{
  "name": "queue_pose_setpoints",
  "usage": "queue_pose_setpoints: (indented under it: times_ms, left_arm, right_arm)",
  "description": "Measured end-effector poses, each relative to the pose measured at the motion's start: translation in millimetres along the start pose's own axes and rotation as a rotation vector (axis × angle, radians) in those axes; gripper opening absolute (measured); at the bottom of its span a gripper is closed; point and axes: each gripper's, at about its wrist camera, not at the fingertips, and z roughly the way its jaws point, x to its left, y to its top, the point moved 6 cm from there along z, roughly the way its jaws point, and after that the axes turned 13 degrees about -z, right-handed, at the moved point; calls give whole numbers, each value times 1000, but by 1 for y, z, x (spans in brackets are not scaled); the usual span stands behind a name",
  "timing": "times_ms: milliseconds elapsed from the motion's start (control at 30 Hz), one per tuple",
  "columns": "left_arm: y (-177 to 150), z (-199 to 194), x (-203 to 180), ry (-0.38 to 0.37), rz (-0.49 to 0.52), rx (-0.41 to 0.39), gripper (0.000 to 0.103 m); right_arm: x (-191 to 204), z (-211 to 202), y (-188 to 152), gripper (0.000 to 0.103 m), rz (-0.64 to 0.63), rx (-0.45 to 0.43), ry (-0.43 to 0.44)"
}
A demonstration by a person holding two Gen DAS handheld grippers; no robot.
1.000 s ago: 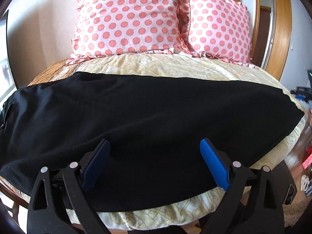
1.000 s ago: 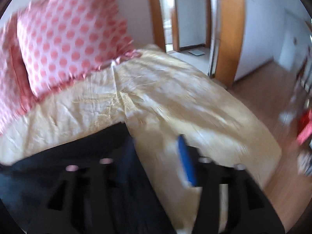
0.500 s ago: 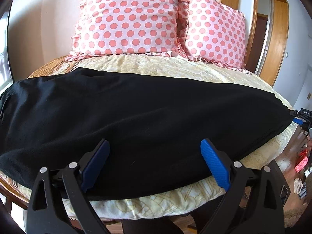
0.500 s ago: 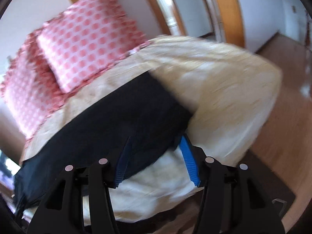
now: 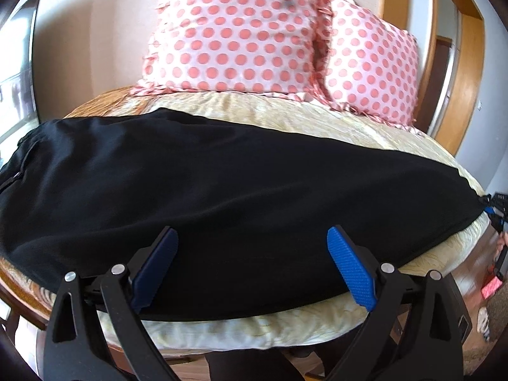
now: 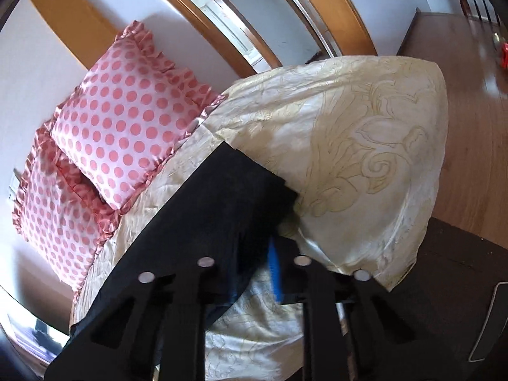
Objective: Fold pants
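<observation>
Lying flat across the cream quilted bed [image 5: 285, 117], long black fabric pants [image 5: 222, 184]; left gripper [image 5: 250, 266] gapes wide above them, right gripper [image 6: 254, 266] looks clamped on their hem corner.

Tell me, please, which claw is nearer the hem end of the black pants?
Right. The right claw is pinching the black fabric pants at the hem; the left claw hovers open mid-leg.

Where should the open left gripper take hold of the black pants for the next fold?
Probably the near long edge of the black fabric pants, coming in low from the bed's front. That edge lies flat along the yellow patterned bedspread, right ahead of the left gripper.
</observation>
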Motion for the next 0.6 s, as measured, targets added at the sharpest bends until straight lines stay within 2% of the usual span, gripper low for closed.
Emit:
queue_pose_setpoints:
  times_ms: [67, 167, 300, 400, 467, 600]
  left_arm:
    - [1, 1, 5, 1, -16, 11, 95]
    - [-2, 2, 5, 14, 6, 10, 96]
    - [-7, 6, -2, 50, 60, -4, 99]
    - [-7, 5, -2, 48, 58, -10, 100]
    - [-6, 5, -1, 39, 46, -9, 100]
    - [-4, 4, -1, 28, 29, -9, 100]
  right_arm:
    - [8, -5, 3, 7, -15, -25, 29]
    - [39, -18, 14, 6, -111, -71, 62]
    - [114, -33, 28, 6, -251, -115, 193]
    - [187, -39, 29, 6, -371, -131, 320]
    - [242, -40, 19, 6, -450, -121, 430]
    - [341, -33, -29, 6, -564, -16, 669]
